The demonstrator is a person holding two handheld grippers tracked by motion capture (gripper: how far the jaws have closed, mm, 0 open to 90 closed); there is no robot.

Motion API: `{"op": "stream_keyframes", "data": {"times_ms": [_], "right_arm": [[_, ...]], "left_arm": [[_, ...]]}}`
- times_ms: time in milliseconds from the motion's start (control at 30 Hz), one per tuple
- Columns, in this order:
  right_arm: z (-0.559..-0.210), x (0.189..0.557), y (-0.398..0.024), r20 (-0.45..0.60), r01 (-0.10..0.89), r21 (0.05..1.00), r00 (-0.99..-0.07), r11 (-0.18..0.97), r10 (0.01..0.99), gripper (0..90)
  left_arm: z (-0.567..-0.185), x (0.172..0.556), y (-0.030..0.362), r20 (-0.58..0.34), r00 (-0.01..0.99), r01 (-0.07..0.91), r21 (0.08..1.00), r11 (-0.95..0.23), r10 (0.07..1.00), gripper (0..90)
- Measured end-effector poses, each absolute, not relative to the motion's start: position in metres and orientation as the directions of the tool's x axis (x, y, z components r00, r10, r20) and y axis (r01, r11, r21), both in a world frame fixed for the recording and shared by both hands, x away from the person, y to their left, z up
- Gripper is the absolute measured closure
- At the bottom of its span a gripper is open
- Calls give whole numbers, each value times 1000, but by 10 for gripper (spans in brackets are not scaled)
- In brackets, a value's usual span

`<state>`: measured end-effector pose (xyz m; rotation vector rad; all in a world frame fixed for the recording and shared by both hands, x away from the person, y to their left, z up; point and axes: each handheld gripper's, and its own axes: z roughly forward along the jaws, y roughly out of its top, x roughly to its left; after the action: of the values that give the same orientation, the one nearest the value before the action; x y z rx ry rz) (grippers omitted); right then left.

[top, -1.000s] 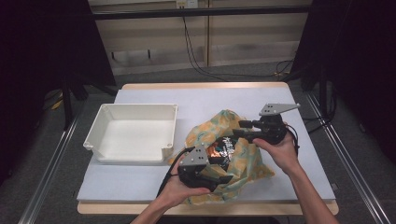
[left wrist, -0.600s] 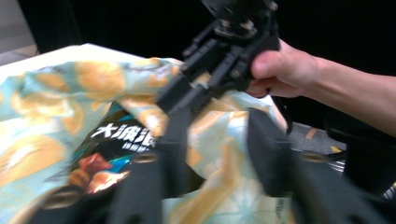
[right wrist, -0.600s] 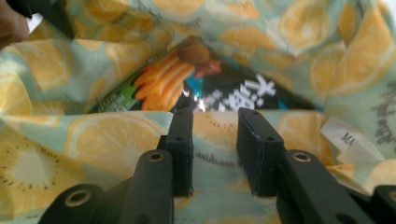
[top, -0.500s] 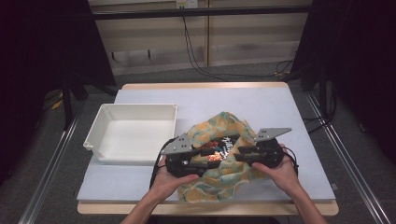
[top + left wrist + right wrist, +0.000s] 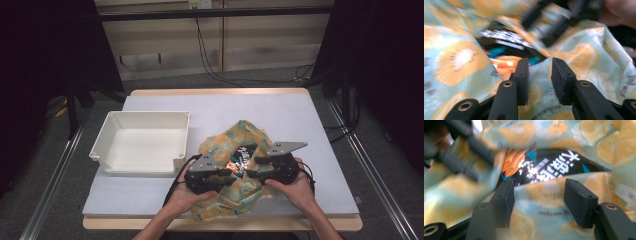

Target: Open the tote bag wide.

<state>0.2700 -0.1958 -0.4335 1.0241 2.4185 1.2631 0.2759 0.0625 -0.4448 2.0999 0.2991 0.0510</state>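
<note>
A cloth bag printed with orange slices lies crumpled near the table's front edge. In its open mouth shows a black and orange snack packet. My left gripper points right at the mouth. Its jaws have just been closing and stand apart with the bag's cloth rim between them, the pads not pressing. My right gripper faces it from the right. Its jaws have just been opening and stand wide over the rim.
A white empty tray stands to the left of the bag on the pale tabletop. Cables trail from both grippers toward the front edge. Dark curtains and metal rails flank the table.
My right gripper has come down from the bag's far side toward the person, level with the left one. Both now face each other at the bag's mouth. The bag has been pulled flatter.
</note>
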Motion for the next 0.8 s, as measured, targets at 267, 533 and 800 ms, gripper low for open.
{"op": "stream_keyframes", "data": {"times_ms": [267, 533, 800], "right_arm": [[-444, 269, -185, 58, 455, 796, -715, 400, 697, 423], [-443, 259, -199, 69, 460, 793, -720, 400, 691, 900], [-441, 247, -227, 77, 482, 791, -689, 377, 720, 900]], "left_arm": [[-451, 273, 59, -97, 967, 204, 853, -481, 237, 646], [-446, 270, 56, -99, 965, 205, 859, -469, 241, 589], [-437, 272, 50, -100, 965, 204, 867, -454, 243, 587]]}}
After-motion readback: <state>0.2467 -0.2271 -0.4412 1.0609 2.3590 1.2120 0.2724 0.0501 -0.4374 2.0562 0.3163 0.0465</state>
